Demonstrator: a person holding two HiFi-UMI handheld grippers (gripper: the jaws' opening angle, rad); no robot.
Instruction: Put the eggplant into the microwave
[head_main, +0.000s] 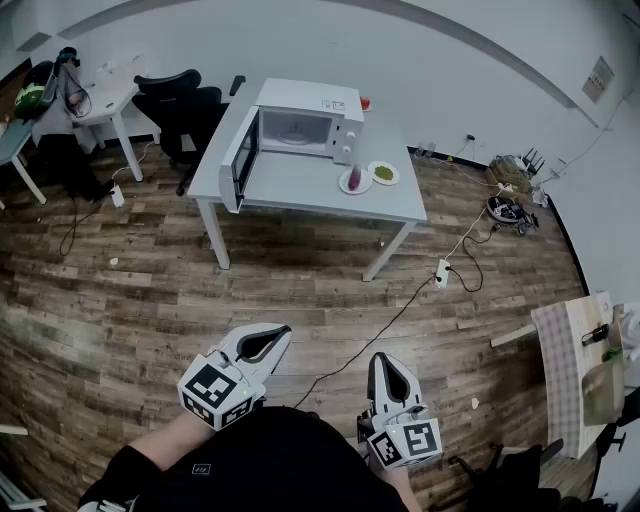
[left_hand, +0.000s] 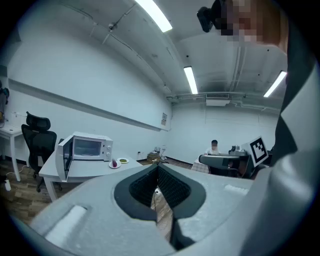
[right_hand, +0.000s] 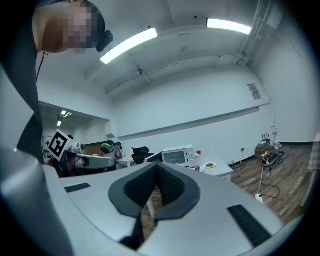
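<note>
A purple eggplant (head_main: 354, 178) lies on a small white plate on the grey table (head_main: 300, 187), just right of the white microwave (head_main: 300, 125). The microwave's door (head_main: 243, 160) stands wide open to the left. Both grippers are far from the table, held low over the wood floor near the person's body. My left gripper (head_main: 284, 332) is shut with nothing in it, and so is my right gripper (head_main: 381, 358). The left gripper view shows the closed jaw tips (left_hand: 157, 165) with the microwave (left_hand: 85, 147) and eggplant (left_hand: 114, 163) distant. From the right gripper (right_hand: 157, 164), the microwave (right_hand: 176, 156) is also far off.
A second plate with something green (head_main: 384, 173) sits beside the eggplant's plate. Black office chairs (head_main: 180, 105) stand left of the table. A power strip and cable (head_main: 441, 272) lie on the floor between me and the table. A small table (head_main: 575, 370) stands at the right.
</note>
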